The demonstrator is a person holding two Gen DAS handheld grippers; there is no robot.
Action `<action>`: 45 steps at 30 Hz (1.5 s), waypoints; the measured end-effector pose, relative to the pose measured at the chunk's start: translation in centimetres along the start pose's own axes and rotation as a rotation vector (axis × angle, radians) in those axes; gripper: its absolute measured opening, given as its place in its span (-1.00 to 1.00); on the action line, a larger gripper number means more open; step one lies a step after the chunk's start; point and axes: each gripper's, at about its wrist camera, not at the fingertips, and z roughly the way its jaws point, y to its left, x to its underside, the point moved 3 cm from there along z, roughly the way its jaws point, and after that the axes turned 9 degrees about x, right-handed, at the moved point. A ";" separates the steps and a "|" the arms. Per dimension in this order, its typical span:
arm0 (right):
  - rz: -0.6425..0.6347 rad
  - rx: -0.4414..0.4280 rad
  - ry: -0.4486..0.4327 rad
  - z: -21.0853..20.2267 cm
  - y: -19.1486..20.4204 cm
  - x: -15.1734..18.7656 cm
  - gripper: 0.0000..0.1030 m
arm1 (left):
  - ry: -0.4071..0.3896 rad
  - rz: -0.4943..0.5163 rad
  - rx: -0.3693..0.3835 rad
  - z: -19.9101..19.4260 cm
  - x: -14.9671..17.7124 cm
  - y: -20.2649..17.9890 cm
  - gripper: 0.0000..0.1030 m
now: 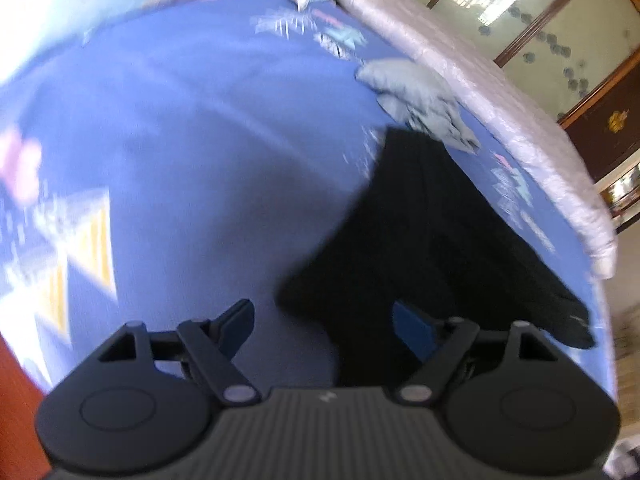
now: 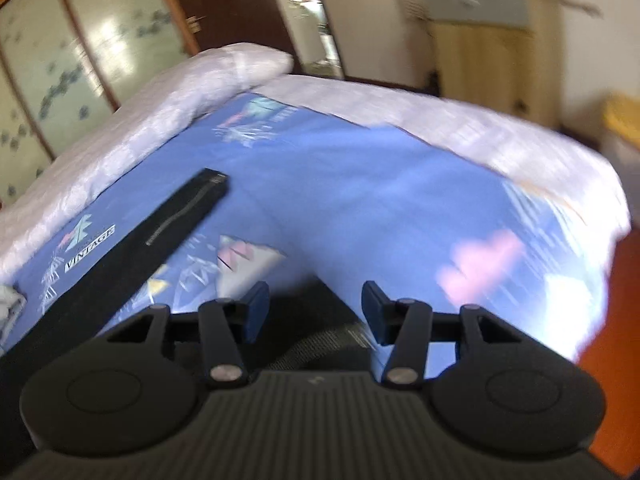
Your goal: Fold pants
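Black pants (image 1: 420,240) lie spread on a blue printed bedsheet (image 1: 200,140). In the left wrist view they run from the middle right down to under my left gripper (image 1: 324,320), which is open and empty just above their near edge. In the right wrist view one black leg with a zipper (image 2: 132,248) stretches away to the upper left. My right gripper (image 2: 314,312) is open, with dark pants fabric (image 2: 316,340) lying between and under its fingers, not clamped.
A crumpled light-blue garment (image 1: 420,96) lies beyond the pants near a pale quilt (image 1: 480,92) bunched along the bed edge. A wardrobe with glass doors (image 2: 60,60), a dark door (image 2: 232,8) and a cream cabinet (image 2: 492,40) stand past the bed.
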 end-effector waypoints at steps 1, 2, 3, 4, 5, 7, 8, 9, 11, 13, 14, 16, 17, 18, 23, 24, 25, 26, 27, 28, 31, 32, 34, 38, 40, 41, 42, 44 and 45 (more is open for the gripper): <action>0.043 -0.010 0.007 -0.6 -1.2 0.9 0.05 | 0.012 -0.026 0.030 -0.1 0.8 0.0 0.62; 0.090 -0.032 0.018 -1.0 -2.3 1.7 0.05 | 0.020 -0.046 0.055 0.0 1.6 -0.1 0.66; 0.134 -0.061 0.032 -1.2 -3.1 2.6 0.05 | 0.025 -0.063 0.077 0.1 2.2 -0.2 0.69; 0.166 -0.086 0.043 -1.4 -3.5 3.2 0.05 | 0.034 -0.078 0.096 0.4 2.8 -0.4 0.70; 0.188 -0.103 0.052 -1.4 -3.9 3.7 0.04 | 0.047 -0.089 0.107 0.8 3.3 -0.6 0.70; 0.223 -0.123 0.070 -0.9 -3.8 4.4 0.03 | 0.063 -0.109 0.124 1.5 4.0 -1.1 0.70; 0.240 -0.137 0.082 -0.4 -3.6 4.7 0.03 | 0.066 -0.110 0.134 1.9 4.3 -1.4 0.70; 0.251 -0.154 0.095 0.0 -3.6 5.0 0.02 | 0.067 -0.108 0.136 2.3 4.5 -1.7 0.70; 0.263 -0.181 0.114 0.9 -3.1 5.6 0.02 | 0.061 -0.104 0.128 3.0 4.5 -2.1 0.70; 0.279 -0.200 0.137 1.8 -2.5 6.1 0.01 | 0.062 -0.125 0.126 3.9 4.6 -2.1 0.70; 0.290 -0.210 0.154 2.4 -2.2 6.4 0.00 | 0.065 -0.137 0.124 4.5 4.7 -2.0 0.70; 0.298 -0.229 0.183 3.3 -1.9 6.8 -0.16 | 0.068 -0.146 0.098 5.6 5.0 -1.6 0.54; 0.296 -0.234 0.192 3.8 -1.4 6.9 -0.19 | 0.062 -0.145 0.087 6.0 5.1 -1.5 0.38; 0.295 -0.235 0.193 4.1 -1.1 7.1 -0.35 | 0.043 -0.140 0.083 6.1 5.0 -1.5 0.10; 0.289 -0.238 0.166 3.7 -1.1 6.6 -0.90 | 0.062 -0.272 0.105 6.9 4.5 -0.3 -0.81; 0.282 -0.244 0.124 2.8 -1.1 6.0 -0.90 | 0.053 -0.264 0.107 6.4 4.5 -0.5 -0.82; 0.283 -0.253 0.090 1.9 -1.2 5.3 -0.90 | 0.040 -0.246 0.110 5.8 4.4 -0.9 -0.82; 0.290 -0.257 0.067 1.2 -1.4 4.8 -0.90 | 0.035 -0.238 0.126 5.2 4.3 -1.3 -0.82; 0.297 -0.261 0.046 0.6 -1.6 4.2 -0.90 | 0.035 -0.248 0.147 4.6 4.4 -1.6 -0.82; 0.300 -0.262 0.026 0.1 -1.7 3.6 -0.90 | 0.039 -0.274 0.179 4.1 4.3 -1.8 -0.82; 0.310 -0.287 -0.041 -1.3 -1.8 1.4 -0.90 | 0.036 -0.315 0.258 3.4 3.3 -2.9 -0.82; 0.314 -0.299 -0.061 -1.3 -1.4 0.3 -0.90 | 0.031 -0.315 0.271 3.5 2.6 -3.3 -0.82; 0.306 -0.317 -0.074 -0.6 0.1 -1.7 -0.90 | 0.017 -0.329 0.308 4.1 0.8 -4.2 -0.82; 0.239 -0.310 -0.093 2.5 5.2 -5.3 -0.90 | -0.009 -0.364 0.355 7.0 -3.7 -6.4 -0.82; 0.232 -0.312 -0.081 4.8 7.5 -7.0 -0.90 | -0.028 -0.377 0.353 9.2 -6.1 -7.3 -0.81; 0.236 -0.314 -0.073 6.0 8.5 -7.6 -0.90 | -0.035 -0.389 0.350 10.4 -7.3 -7.7 -0.81; 0.239 -0.315 -0.067 7.0 9.3 -8.0 -0.90 | -0.039 -0.402 0.350 11.9 -8.5 -8.0 -0.81; 0.245 -0.311 -0.050 9.9 11.8 -9.2 -0.90 | -0.041 -0.414 0.337 14.0 -10.4 -8.1 -0.81; 0.244 -0.302 -0.038 11.6 13.3 -9.7 -0.90 | -0.043 -0.414 0.325 15.1 -11.4 -8.2 -0.81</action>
